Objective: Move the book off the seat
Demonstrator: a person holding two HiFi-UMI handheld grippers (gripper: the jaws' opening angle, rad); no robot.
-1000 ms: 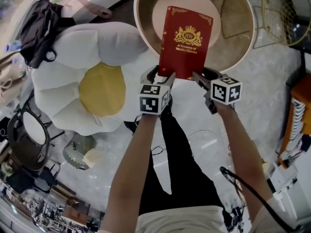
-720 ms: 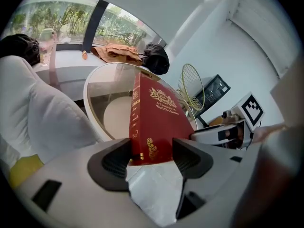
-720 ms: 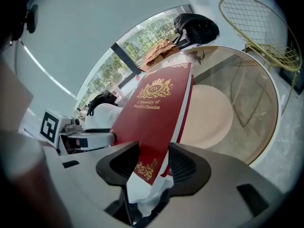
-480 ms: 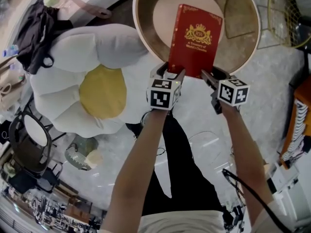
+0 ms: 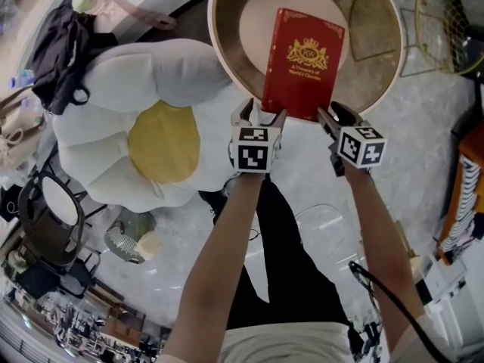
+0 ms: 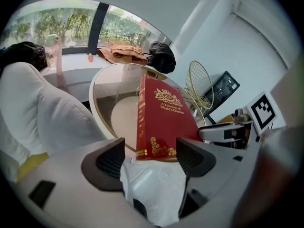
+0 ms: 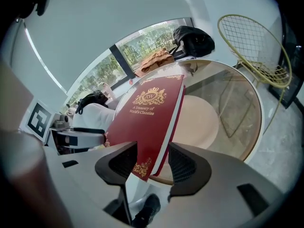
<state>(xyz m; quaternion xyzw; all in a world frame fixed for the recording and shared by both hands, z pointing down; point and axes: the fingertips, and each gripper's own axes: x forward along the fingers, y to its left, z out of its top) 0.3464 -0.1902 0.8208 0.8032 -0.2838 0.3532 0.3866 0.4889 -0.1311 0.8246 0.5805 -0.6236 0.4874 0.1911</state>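
Your book [image 5: 303, 63] now lies further onto the round glass tabletop [image 5: 367, 21], at its near edge. Your left gripper [image 6: 151, 156] has just opened wide, clear of it; your right gripper [image 7: 148, 163], also opening, loosely straddles its corner.

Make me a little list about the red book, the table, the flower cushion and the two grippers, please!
book: red with gold print, lying cover-up on the table, near edge at the rim
table: round, glass top, pale rim
cushion: white petals, yellow middle, on the floor left of the table; the book is not on it
left gripper: jaws apart, just been opening; a near corner of the book at its tips, not pinched
right gripper: jaws apart, just been opening; the other near corner between them, not pinched
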